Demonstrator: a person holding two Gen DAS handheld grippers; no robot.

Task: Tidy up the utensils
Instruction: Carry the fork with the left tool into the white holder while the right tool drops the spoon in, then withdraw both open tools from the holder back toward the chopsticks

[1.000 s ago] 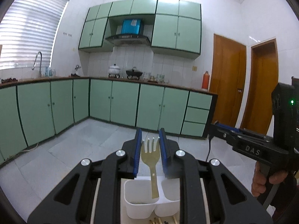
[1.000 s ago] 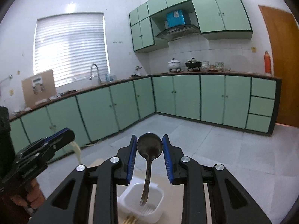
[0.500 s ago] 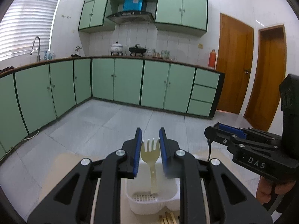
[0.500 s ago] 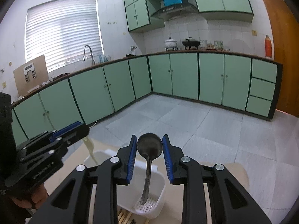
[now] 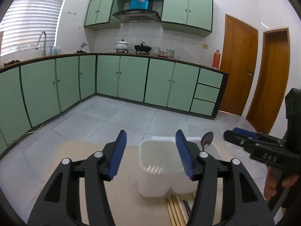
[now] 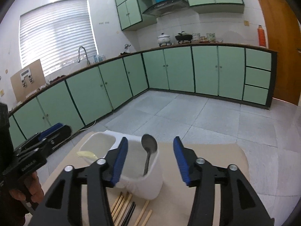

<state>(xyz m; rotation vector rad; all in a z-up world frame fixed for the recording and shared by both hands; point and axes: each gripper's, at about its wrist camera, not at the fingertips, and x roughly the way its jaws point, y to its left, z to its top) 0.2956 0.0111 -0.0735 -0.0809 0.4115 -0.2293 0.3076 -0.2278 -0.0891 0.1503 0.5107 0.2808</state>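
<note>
Hovering over the desk (image 6: 216,150), left gripper (image 5: 150,150) has its fingers (image 5: 117,156) spread wide, nothing between them; pale fork (image 6: 87,154) sits blurred in the left compartment of the white utensil holder (image 6: 148,186), tines up. Right gripper (image 6: 150,156) fingers also spread, w/ the metal spoon (image 6: 149,150) leaning bowl-up in the right compartment. Wooden chopsticks (image 6: 122,205) and a black pair (image 6: 129,213) lie on the desk just in front of the holder.

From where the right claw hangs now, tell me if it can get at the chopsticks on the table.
Probably yes. The right claw is open, and the chopsticks lie bare on the table below it, in front of the white holder; nothing covers them.
</note>
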